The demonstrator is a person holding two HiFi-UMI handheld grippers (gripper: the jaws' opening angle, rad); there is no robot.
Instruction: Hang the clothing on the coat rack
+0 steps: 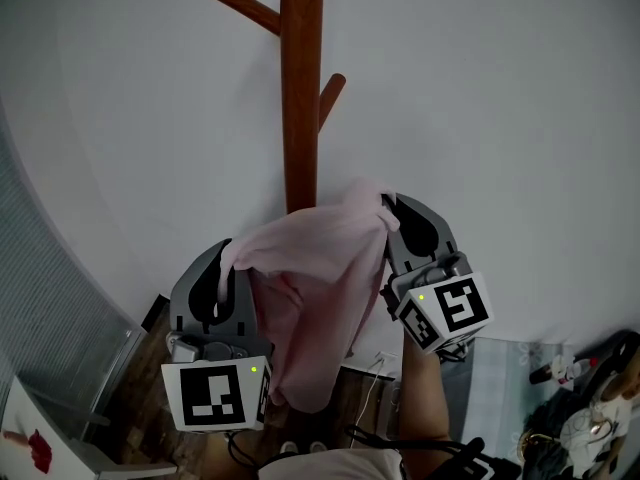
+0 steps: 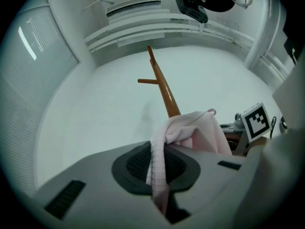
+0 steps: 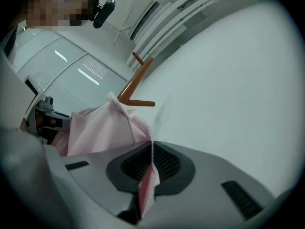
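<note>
A pink garment [image 1: 320, 288] hangs stretched between my two grippers, in front of the lower part of the wooden coat rack [image 1: 300, 88]. The rack's pegs [image 1: 245, 8] stick out well above the cloth. My left gripper [image 1: 228, 260] is shut on the garment's left edge; in the left gripper view the fabric [image 2: 157, 175] is pinched between the pads, with the rack [image 2: 164, 89] beyond it. My right gripper [image 1: 392, 216] is shut on the right edge; in the right gripper view a fold of the garment [image 3: 147, 185] is clamped and the rack [image 3: 136, 82] stands further off.
A plain white wall [image 1: 500, 118] is behind the rack. A glass partition with blinds [image 1: 50, 308] runs along the left. A light blue surface with small objects [image 1: 570, 388] sits at the bottom right. Dark wooden floor [image 1: 140, 378] shows below.
</note>
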